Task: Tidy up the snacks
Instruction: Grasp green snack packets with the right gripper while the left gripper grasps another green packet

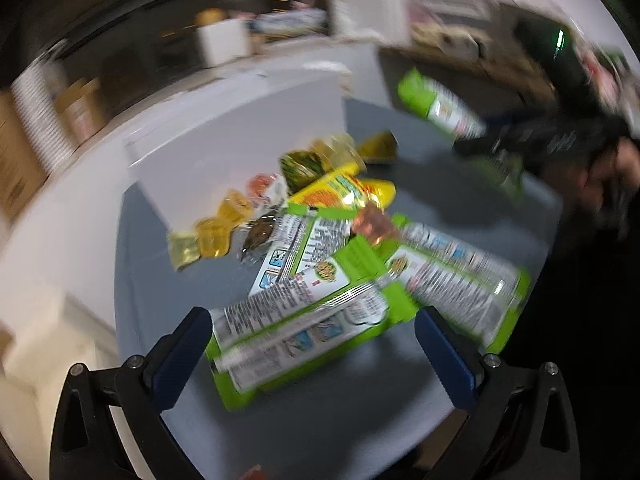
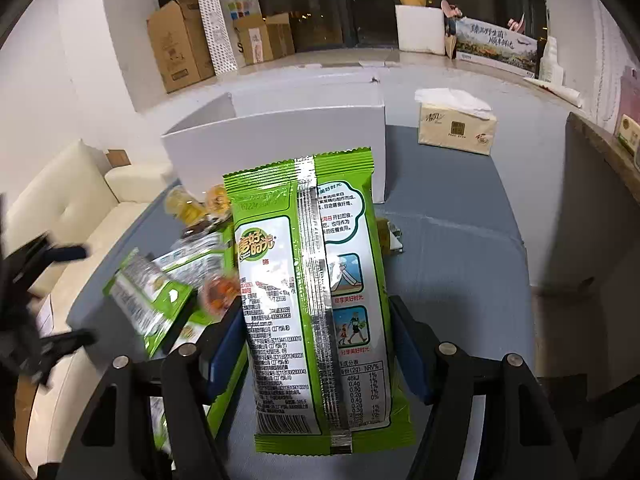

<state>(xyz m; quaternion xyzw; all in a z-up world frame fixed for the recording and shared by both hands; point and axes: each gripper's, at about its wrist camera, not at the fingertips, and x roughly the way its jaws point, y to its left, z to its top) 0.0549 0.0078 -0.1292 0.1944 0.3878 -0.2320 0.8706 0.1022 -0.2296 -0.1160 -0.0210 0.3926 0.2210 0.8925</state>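
Right gripper (image 2: 316, 344) is clenched on a green seaweed snack packet (image 2: 312, 300), blue pads pressing its two long edges w/ the packet lifted above the bench (image 2: 460, 264). Packet is back side up: silver seam down the middle, white nutrition panel w/ barcode at the near end, crimped edge pointing toward the white box (image 2: 276, 140). In the left wrist view the same packet (image 1: 444, 110) shows tilted in the air at upper right, gripper body dark and blurred behind it.

Left gripper (image 1: 316, 356) is released, jaws wide apart, nothing between the pads; it hangs low over the near end of the snack pile. Directly ahead lie more green seaweed packets (image 1: 304, 320), overlapping at angles, one reaching the right bench edge. Beyond them: a yellow snack bag (image 1: 344, 192), several yellow jelly cups (image 1: 216, 232), an orange jelly cup (image 1: 372, 224), small dark wrapped sweets (image 1: 260, 234). Pile sits just in front of the white box's near wall.

Room: grey bench right of the box is open up to a tissue pack (image 2: 456, 128). Left bench edge drops to a cream sofa (image 2: 80, 208). Cardboard boxes (image 2: 180, 44) well back along the wall. Left view is motion-blurred; fine detail unreadable.
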